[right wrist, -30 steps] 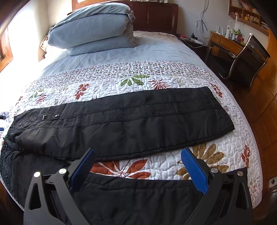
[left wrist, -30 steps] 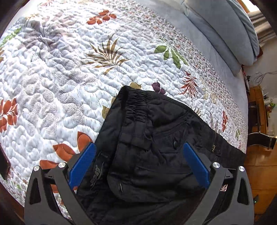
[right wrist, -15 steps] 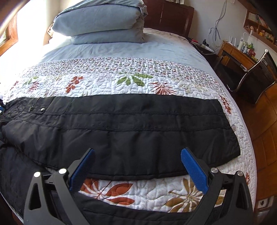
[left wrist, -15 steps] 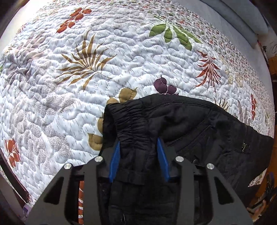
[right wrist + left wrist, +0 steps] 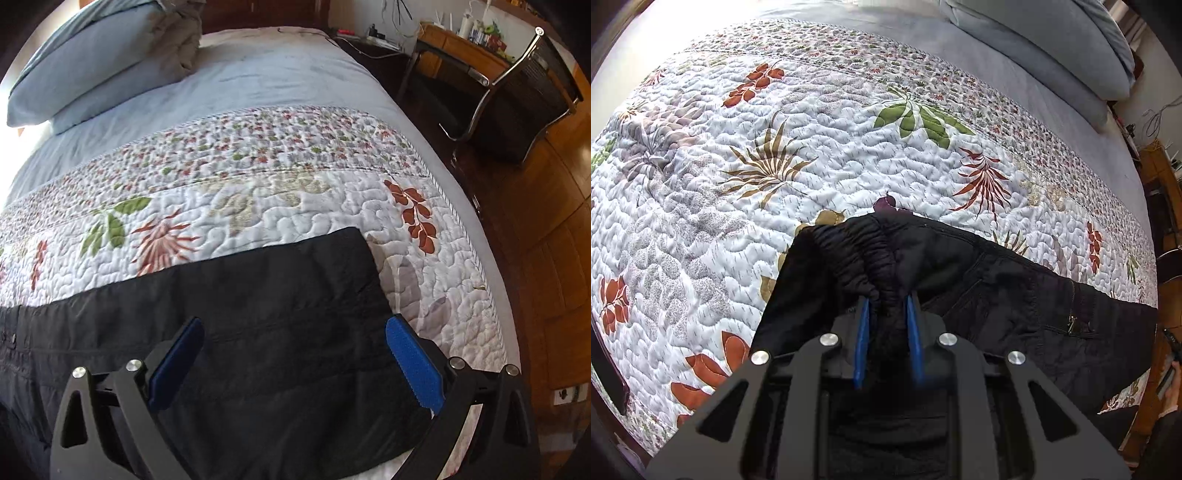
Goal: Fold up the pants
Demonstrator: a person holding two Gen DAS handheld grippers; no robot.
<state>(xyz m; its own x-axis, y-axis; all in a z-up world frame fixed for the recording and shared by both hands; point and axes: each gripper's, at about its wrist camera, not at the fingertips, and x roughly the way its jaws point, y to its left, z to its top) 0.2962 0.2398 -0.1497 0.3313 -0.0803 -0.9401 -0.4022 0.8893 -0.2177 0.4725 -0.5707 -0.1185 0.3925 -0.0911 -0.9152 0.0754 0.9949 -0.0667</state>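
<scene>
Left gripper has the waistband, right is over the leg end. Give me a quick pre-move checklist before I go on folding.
1. Left gripper shut on the pants' gathered waistband: ok.
2. Right gripper open above the leg: ok.
3. Right gripper gripping the hem: not ok, nothing held yet.
4. Leg lying flat on the quilt: ok.
5. Second leg lined up underneath: cannot tell.

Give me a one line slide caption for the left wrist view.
Left gripper shut on the pants waistband, above a floral quilt.

Left tongs [image 5: 886, 306] clamped, right tongs [image 5: 295, 354] agape.
</scene>
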